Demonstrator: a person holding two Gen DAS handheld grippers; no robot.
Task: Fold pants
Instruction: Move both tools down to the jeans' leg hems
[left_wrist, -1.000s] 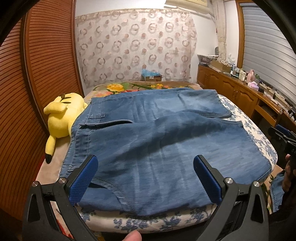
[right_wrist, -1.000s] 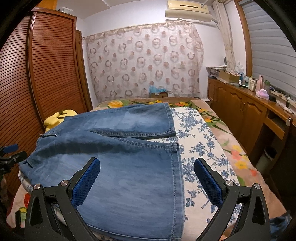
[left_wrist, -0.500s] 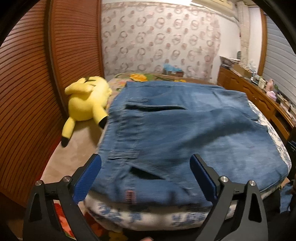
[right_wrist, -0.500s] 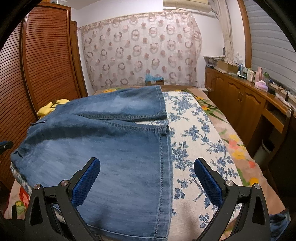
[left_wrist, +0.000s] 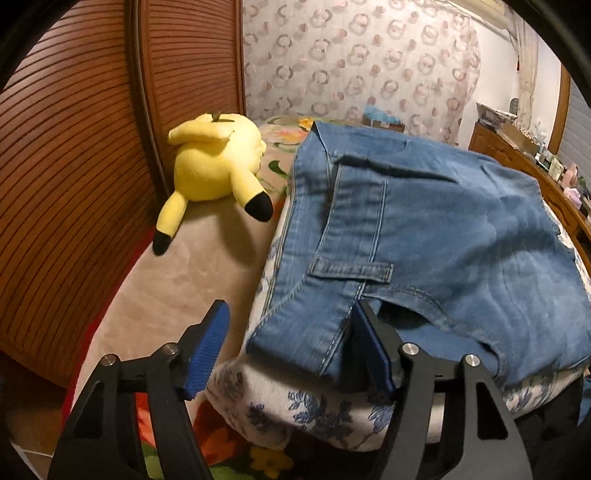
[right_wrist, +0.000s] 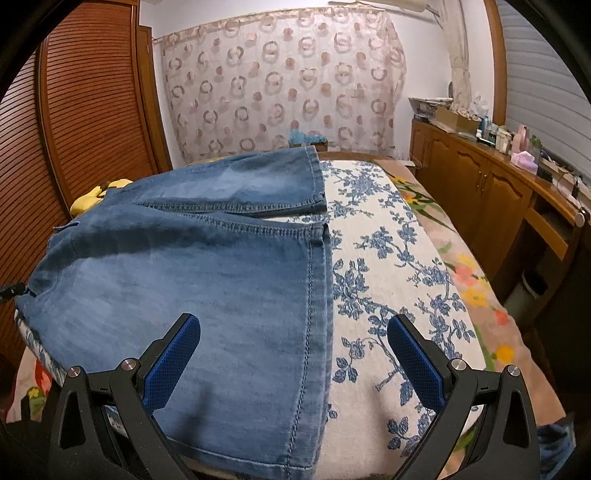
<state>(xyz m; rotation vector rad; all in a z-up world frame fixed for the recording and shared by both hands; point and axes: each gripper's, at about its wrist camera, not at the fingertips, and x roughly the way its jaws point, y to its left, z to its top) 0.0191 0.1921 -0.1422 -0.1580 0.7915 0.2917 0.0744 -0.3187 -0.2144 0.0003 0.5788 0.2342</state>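
Left tool: left tool sits at the near waistband corner of the pants, jaws part open and just been closing; the denim corner lies between them, right pad at the fabric edge, left pad clear, so nothing is clamped yet.
Right tool: right tool hovers wide open over the hem of the near leg, holding nothing, hem edge between its pads.
Where the pants are: spread flat on the bed, waistband toward the plush toy, both leg hems side by side on the floral cover.
Step in hand: looks like the left is taking its pinch at the waist corner while the right waits at the hem.
Doing it well: take both layers of the waistband deep in the pads, not just the top one; the right should catch the hem seam likewise, so the two ends lift together and the fold lands square.
Materials: faded blue denim, heavy-stitched seams, a belt loop and pocket opening near the corner; limp but thick, likely to sag mid-span.
Bedding: white cover, blue flower print, soft and yielding underneath.
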